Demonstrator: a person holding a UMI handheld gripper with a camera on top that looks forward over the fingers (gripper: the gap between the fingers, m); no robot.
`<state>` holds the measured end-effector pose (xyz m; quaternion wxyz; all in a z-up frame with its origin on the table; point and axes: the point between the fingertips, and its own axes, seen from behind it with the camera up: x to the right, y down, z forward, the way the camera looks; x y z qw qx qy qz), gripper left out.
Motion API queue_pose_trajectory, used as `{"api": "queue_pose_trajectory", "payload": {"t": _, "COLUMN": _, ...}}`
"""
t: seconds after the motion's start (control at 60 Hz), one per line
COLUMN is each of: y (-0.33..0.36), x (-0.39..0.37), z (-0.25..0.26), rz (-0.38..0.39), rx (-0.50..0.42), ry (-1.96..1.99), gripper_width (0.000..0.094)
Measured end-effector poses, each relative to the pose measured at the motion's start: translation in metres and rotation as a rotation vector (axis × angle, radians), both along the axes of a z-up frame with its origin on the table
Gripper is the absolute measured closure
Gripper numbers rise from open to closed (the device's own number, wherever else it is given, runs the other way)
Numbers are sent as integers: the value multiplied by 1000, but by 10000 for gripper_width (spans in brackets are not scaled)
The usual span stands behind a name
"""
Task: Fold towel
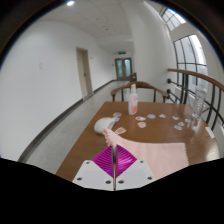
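Observation:
A pale pink towel (pixel 155 157) lies on the brown wooden table (pixel 95 145), ahead and to the right of my fingers. My gripper (pixel 114 150) is at the towel's left edge. Its magenta pads (pixel 104 166) stand pressed together with a thin fold of the towel edge between their tips. The part of the towel under the fingers is hidden.
A tall white bottle (pixel 132 100) stands farther back on the table. Several small white items (pixel 150 120) and a crumpled white object (pixel 103 126) lie around it. Wooden chairs (pixel 195 95) stand at the right. A corridor with doors (pixel 122 68) runs behind.

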<state>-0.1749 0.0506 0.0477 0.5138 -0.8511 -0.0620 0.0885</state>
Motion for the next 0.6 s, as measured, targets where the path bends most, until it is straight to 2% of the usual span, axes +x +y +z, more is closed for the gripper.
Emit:
{"api": "queue_pose_trajectory", "payload": {"t": 0.133, "y": -14, "x": 83, "z": 35, "rz": -119, "rx": 58, "ry": 58, "gripper_width": 915}}
{"api": "queue_pose_trajectory", "payload": {"t": 0.217, "y": -14, "x": 143, "z": 25, "rz": -215, "rx": 68, "ry": -23, "gripper_width": 912}}
{"api": "queue_pose_trajectory", "payload": {"t": 0.283, "y": -18, "x": 183, "z": 6, "rz": -281, "rx": 29, "ry": -59, "gripper_width": 912}}
{"api": "queue_pose_trajectory", "payload": {"t": 0.383, "y": -14, "x": 209, "z": -23, "rz": -293, "rx": -34, "ry": -57, "gripper_width": 879}}
{"api": "queue_pose_trajectory", "payload": {"t": 0.4, "y": -14, "x": 210, "z": -27, "rz": -288, "rx": -45, "ry": -54, "gripper_width": 770}}
{"api": "queue_pose_trajectory", "payload": {"t": 0.417, "y": -13, "x": 210, "z": -30, "rz": -280, "rx": -53, "ry": -52, "gripper_width": 725}}
{"api": "queue_pose_trajectory", "payload": {"t": 0.55, "y": -21, "x": 224, "z": -30, "rz": -261, "rx": -37, "ry": -55, "gripper_width": 112}}
{"api": "queue_pose_trajectory", "payload": {"t": 0.6, "y": -27, "x": 225, "z": -28, "rz": -249, "rx": -36, "ry": -60, "gripper_width": 120}}
